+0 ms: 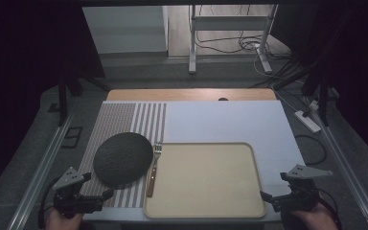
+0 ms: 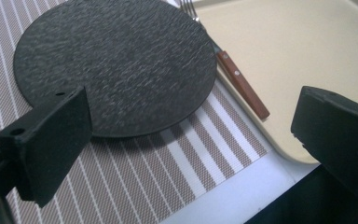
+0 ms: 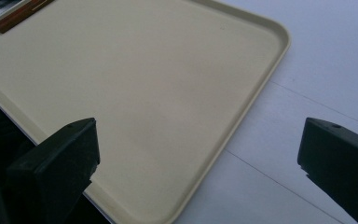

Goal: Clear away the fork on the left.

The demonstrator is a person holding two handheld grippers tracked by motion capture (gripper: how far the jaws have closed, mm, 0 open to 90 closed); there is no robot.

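Observation:
A dark round plate lies on a striped placemat at the table's left. To its right sits a beige tray with nothing on its floor. A fork with a wooden handle lies along the tray's left rim, tines pointing away from me. My left gripper is open at the placemat's near edge, just short of the plate. My right gripper is open by the tray's near right corner. Neither holds anything.
A white sheet covers the table, with a strip of bare wood at the back. On the floor are a power strip at the right and a metal stand with cables behind the table. Metal rails run along both sides.

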